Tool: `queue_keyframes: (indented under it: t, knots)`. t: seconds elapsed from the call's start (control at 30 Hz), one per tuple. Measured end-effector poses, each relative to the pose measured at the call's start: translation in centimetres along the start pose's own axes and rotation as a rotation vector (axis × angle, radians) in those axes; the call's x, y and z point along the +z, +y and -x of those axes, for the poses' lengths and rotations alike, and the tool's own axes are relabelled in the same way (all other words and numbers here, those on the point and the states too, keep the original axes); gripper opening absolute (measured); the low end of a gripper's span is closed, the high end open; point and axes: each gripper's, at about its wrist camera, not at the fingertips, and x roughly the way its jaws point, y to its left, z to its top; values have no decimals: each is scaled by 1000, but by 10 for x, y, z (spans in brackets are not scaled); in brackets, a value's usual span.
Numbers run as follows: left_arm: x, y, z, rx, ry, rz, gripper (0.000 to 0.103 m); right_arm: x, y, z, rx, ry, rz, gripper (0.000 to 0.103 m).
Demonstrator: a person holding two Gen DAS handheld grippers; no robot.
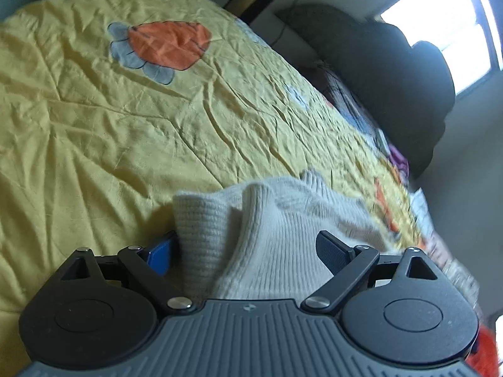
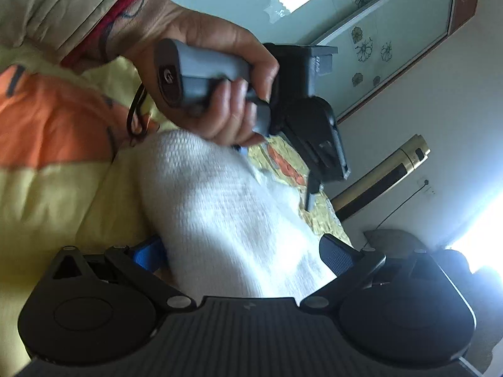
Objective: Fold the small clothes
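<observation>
Cream ribbed knit garment [image 1: 251,220] bunched on my wrinkled yellow quilted bedspread [image 1: 94,125], left gripper [image 1: 248,248] spread wide around it, right gripper [image 2: 248,254] likewise spread, knit between, pad contact unclear to me.

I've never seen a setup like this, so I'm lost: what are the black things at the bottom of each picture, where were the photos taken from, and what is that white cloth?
Each picture comes from a camera mounted on a hand-held two-finger gripper, looking forward along its fingers. The first shows the left gripper, the second the right gripper. Both have a white knitted garment bunched between their fingers; how tightly they grip it is unclear. It hangs over a bed with a yellow quilt. In the right view, the person's left hand holds the other gripper's grey handle.
</observation>
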Motion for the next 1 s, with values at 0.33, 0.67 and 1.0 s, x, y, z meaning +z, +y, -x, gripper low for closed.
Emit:
queue_keyframes:
  t: [0.33, 0.67, 1.0]
  knots:
    - [-6, -23, 20, 127, -104, -102, 22, 12, 18, -16, 29, -47, 57, 30]
    - [-10, -112, 42, 223, -227, -296, 22, -14, -70, 20, 106, -143, -446, 19]
    - [-29, -189, 39, 224, -313, -366, 22, -90, -143, 57, 121, -217, -899, 19]
